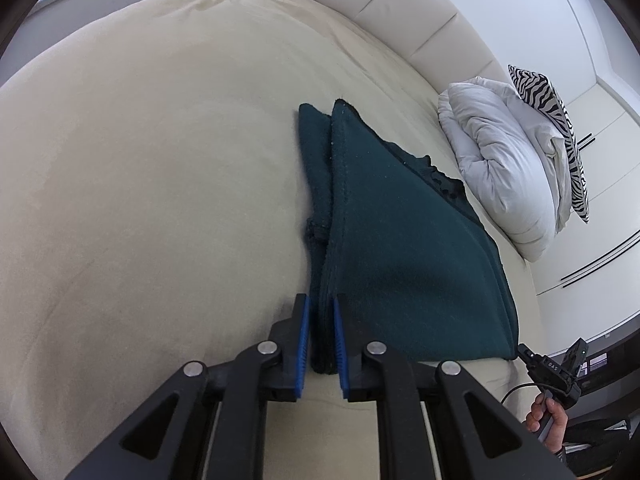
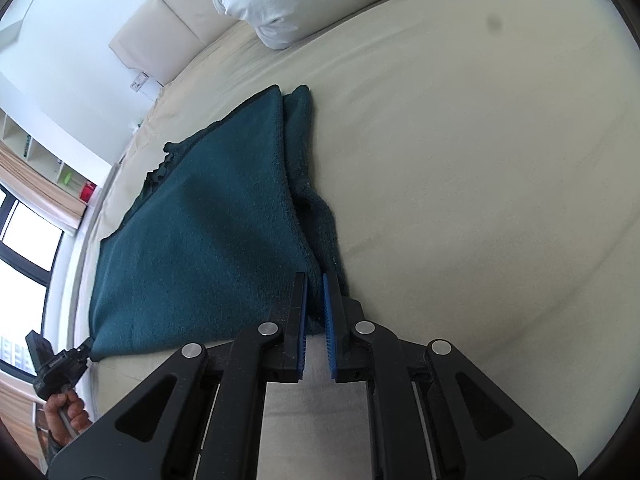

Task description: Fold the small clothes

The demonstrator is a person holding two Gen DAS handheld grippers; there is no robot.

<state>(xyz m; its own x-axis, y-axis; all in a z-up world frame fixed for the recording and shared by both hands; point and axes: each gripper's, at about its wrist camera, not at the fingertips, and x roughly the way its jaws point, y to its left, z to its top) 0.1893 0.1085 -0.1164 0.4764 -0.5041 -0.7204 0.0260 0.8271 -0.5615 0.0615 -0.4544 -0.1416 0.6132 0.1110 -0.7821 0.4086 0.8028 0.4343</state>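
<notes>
No real containers here, just a beige bed point(image 1: 140, 180) with a dark teal garment point(image 1: 400, 248) lying folded on it, centre-right in the left wrist view and centre-left in the right one. The left gripper point(image 1: 322, 344) has its blue pads clamped on the thick near corner of the fabric. The right gripper point(image 2: 316, 320) sits on the other near corner, jaws narrowly parted with the fabric edge between them. A white duvet point(image 1: 496, 168) is bunched at right.
</notes>
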